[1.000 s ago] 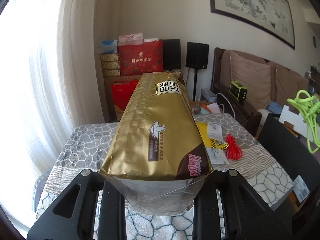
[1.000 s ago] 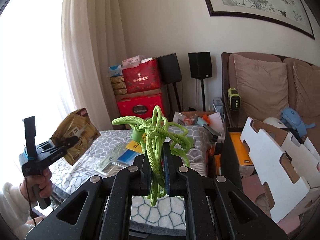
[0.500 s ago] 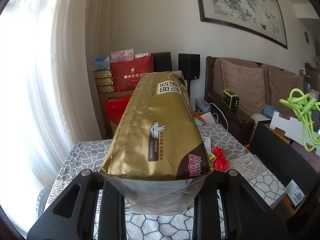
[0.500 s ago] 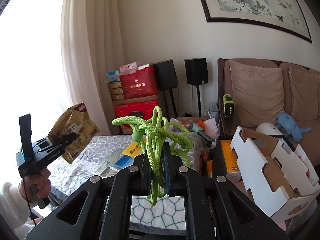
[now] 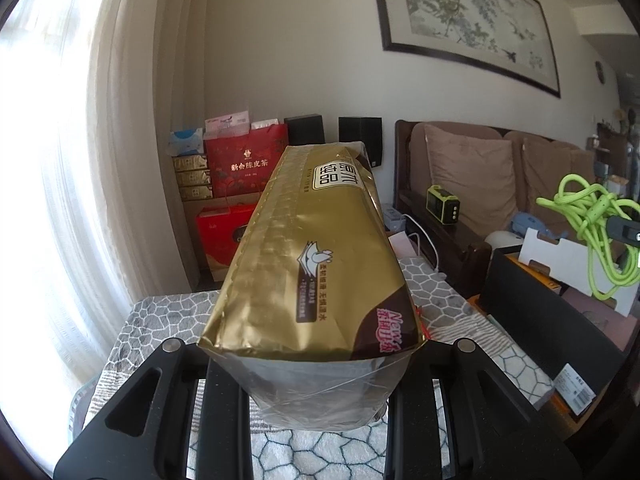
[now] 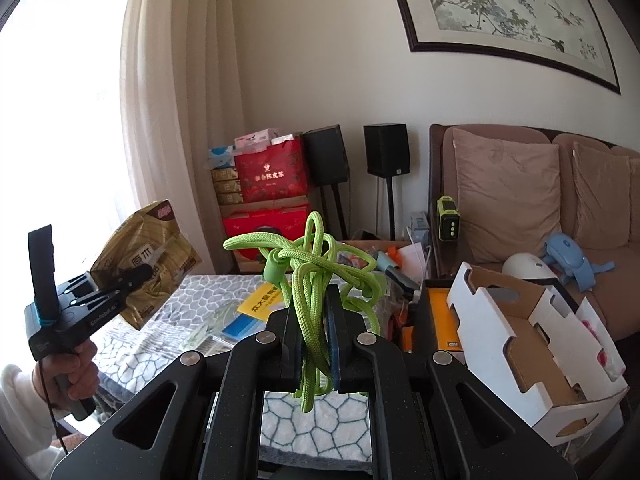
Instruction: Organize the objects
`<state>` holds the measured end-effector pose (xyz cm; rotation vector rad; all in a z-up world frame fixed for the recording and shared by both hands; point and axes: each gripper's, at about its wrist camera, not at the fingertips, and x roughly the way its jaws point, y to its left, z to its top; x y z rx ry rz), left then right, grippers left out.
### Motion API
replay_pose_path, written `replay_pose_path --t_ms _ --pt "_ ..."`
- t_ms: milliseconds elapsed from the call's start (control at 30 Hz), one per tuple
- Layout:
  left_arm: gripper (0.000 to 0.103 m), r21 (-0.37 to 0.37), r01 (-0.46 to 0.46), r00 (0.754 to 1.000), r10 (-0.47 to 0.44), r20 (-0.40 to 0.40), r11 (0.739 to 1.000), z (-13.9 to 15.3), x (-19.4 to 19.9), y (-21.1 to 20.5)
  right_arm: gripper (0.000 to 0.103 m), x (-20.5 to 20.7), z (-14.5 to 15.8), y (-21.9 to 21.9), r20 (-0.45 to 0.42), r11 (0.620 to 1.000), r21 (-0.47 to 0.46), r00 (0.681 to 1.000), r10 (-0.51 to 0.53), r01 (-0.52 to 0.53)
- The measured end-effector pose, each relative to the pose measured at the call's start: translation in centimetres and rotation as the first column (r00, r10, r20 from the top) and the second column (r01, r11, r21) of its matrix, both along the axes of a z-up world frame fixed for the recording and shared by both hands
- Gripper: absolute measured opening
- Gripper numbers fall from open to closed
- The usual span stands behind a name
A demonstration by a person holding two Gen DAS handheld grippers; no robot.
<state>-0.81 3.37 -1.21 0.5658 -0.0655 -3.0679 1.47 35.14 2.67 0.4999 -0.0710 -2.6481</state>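
A long gold tissue pack (image 5: 312,272) fills the left wrist view, and my left gripper (image 5: 316,380) is shut on its near end, holding it above the patterned table. The right wrist view shows that pack (image 6: 148,264) and the left gripper (image 6: 120,284) held in a hand at the left. A tangled bright green rope (image 6: 312,280) sticks up from my right gripper (image 6: 314,320), which is shut on its strands. In the left wrist view, the rope (image 5: 592,224) hangs at the right edge from the right gripper's tip (image 5: 624,228).
The table's patterned cloth (image 6: 312,420) carries a yellow booklet (image 6: 260,304) and packets. A white cardboard box (image 6: 532,340) and a black bin (image 5: 540,320) stand to the right. A sofa (image 6: 520,200), speakers (image 6: 386,156) and red gift boxes (image 6: 272,176) line the back wall.
My left gripper has risen with the gold pack, so the table sits lower in its view. The right gripper, with the rope, has risen a little.
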Motion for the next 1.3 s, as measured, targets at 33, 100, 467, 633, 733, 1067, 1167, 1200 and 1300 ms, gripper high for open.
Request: replay_pose_path --t_ms 33,100,467,633,733,1067,1167,1200,1300 --pt "0.024 0.001 -0.001 1.0 0.001 -0.003 1.0 0.0 0.0 0.0 0.008 0.0 0.0 0.1 0.0 1.0 -0.001 1.0 -0.001 0.001" --pt "0.024 0.002 -0.002 1.0 0.002 -0.006 1.0 0.2 0.1 0.1 0.008 0.0 0.0 0.3 -0.001 1.0 -0.001 1.0 -0.004 0.004" --pt "0.024 0.014 0.01 1.0 -0.01 -0.03 1.0 1.0 0.1 0.8 0.008 -0.2 0.1 2.5 -0.007 0.999 -0.01 0.999 -0.049 0.049" --pt "0.024 0.006 0.029 0.999 -0.029 -0.031 1.0 1.2 -0.2 1.5 0.008 0.1 0.3 3.5 -0.012 0.998 -0.016 0.998 -0.061 0.061" --pt "0.024 0.011 0.036 0.999 -0.036 -0.034 0.999 1.3 -0.3 1.8 0.008 0.5 0.4 3.6 -0.017 0.998 -0.016 0.998 -0.066 0.065" --pt "0.024 0.005 0.054 0.997 -0.053 -0.057 0.999 2.1 -0.3 2.3 0.008 0.5 0.9 4.2 -0.007 0.997 -0.039 0.997 -0.073 0.073" --pt "0.024 0.01 0.055 0.997 -0.054 -0.058 0.998 2.2 -0.3 2.2 0.008 0.6 1.1 4.2 -0.008 0.996 -0.04 0.997 -0.076 0.076" --pt "0.024 0.01 0.055 0.997 -0.054 -0.059 0.998 2.2 -0.4 2.3 0.008 0.6 1.1 4.3 -0.008 0.996 -0.041 0.997 -0.077 0.076" --pt "0.024 0.008 0.056 0.997 -0.056 -0.061 0.998 2.4 -0.4 2.4 0.008 0.5 1.1 4.6 -0.009 0.996 -0.042 0.997 -0.08 0.079"
